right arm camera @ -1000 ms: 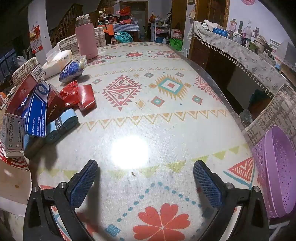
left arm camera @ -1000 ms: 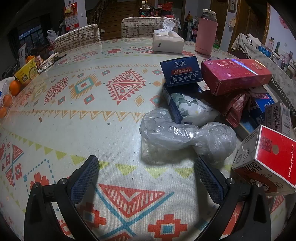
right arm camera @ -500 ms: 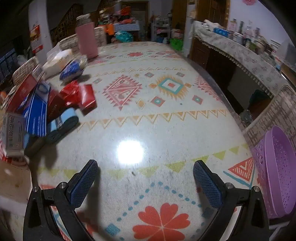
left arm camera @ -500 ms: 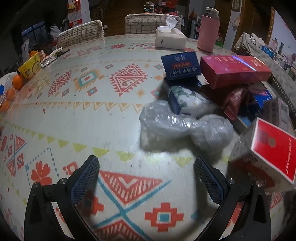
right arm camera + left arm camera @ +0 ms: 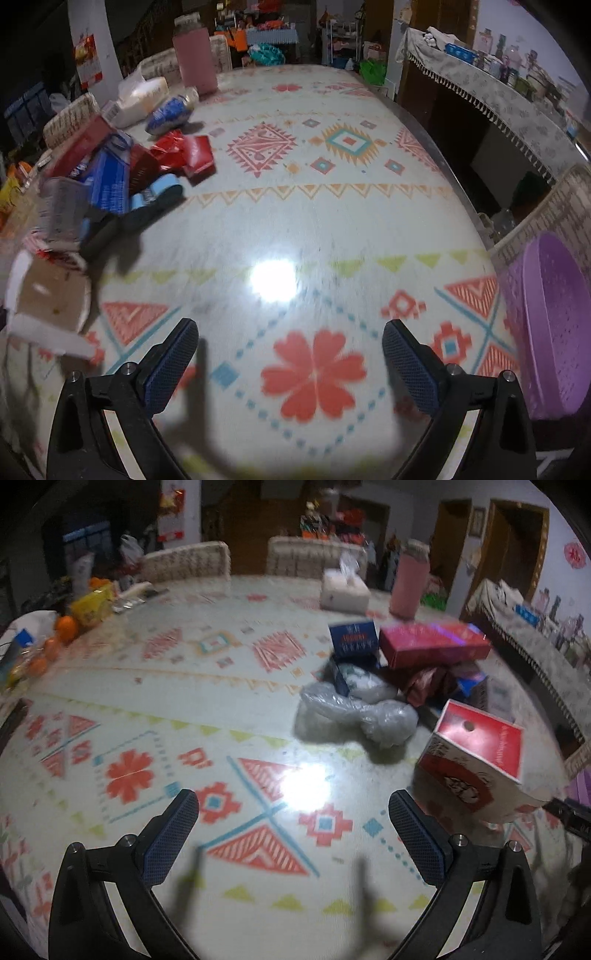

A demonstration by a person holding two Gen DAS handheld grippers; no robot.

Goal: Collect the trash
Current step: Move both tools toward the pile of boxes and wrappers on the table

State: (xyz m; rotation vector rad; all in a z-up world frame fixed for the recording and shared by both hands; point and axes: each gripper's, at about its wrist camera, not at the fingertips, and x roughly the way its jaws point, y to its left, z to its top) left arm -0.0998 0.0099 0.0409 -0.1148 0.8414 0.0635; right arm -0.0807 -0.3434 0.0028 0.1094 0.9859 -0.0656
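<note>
A pile of trash lies on the patterned table. In the left wrist view I see a crumpled clear plastic bag (image 5: pixel 354 716), a blue box (image 5: pixel 352 638), a long red box (image 5: pixel 432 646) and a red-and-white carton (image 5: pixel 476 760) at the right. My left gripper (image 5: pixel 293 834) is open and empty, above the table, short of the bag. In the right wrist view the same pile (image 5: pixel 110 184) sits at the left, with a red wrapper (image 5: pixel 188 153). My right gripper (image 5: pixel 290 365) is open and empty over bare table. A purple basket (image 5: pixel 550 325) stands at the right edge.
A pink bottle (image 5: pixel 408 583) and a tissue box (image 5: pixel 345 590) stand at the far side. Oranges (image 5: pixel 66 626) and snack packs lie at the far left. Chairs line the far edge. A dark cabinet with a cloth (image 5: pixel 498 99) stands beyond the table's right edge.
Both grippers have pulled back and risen; the pile now looks farther away in the left view. The red-and-white carton sits closer to the left gripper's right finger. Both stay open.
</note>
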